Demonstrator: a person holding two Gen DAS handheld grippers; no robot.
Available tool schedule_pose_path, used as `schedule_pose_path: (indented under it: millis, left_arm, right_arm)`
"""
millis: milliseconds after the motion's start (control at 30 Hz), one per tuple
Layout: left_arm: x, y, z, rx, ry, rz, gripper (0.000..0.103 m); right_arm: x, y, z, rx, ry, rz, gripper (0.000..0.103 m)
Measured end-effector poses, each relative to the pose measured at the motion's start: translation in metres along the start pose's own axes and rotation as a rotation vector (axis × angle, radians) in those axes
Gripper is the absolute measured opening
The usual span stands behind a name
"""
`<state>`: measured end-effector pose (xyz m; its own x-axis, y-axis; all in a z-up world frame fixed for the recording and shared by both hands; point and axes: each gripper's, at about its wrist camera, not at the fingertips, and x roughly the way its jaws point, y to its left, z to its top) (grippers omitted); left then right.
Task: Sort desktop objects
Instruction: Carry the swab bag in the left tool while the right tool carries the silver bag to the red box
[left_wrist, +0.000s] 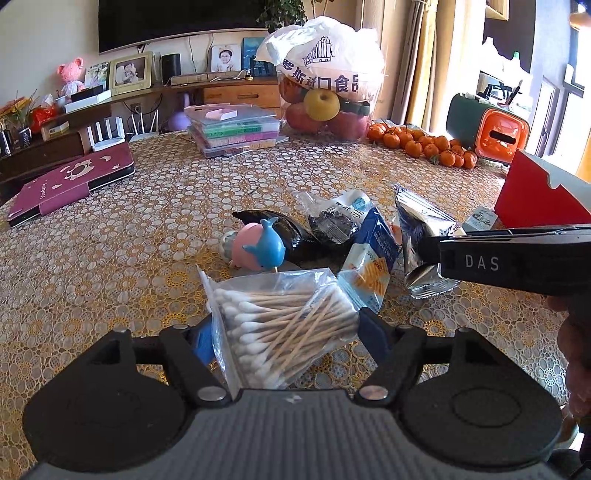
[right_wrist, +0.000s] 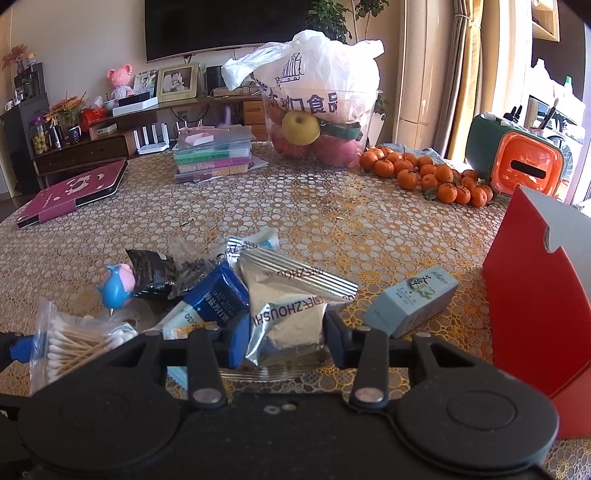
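Fingers of the left gripper (left_wrist: 286, 328) clamp the cotton swab bag (left_wrist: 280, 328) by its sides; the right gripper (right_wrist: 284, 334) pinches one silver snack packet (right_wrist: 291, 314), both nearest the desk (left_wrist: 110, 258) edge. Slippery film could slide free if either lifts fast. Just beyond the swab bag: one whale toy (left_wrist: 258, 247), one blue carton (left_wrist: 369, 258), two dark packets. Right of it, one red box (right_wrist: 535, 314).
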<state>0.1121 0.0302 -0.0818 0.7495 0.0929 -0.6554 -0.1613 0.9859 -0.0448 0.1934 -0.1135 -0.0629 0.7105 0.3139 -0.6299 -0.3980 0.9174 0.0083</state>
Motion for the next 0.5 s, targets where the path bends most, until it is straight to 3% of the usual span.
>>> schedule_pose_path:
  millis: [500]
  left_arm:
    - [-0.033, -0.014, 0.012, 0.008, -0.037, -0.06, 0.076]
  right_arm:
    - [-0.036, -0.005, -0.004, 0.027, -0.008, 0.004, 0.042]
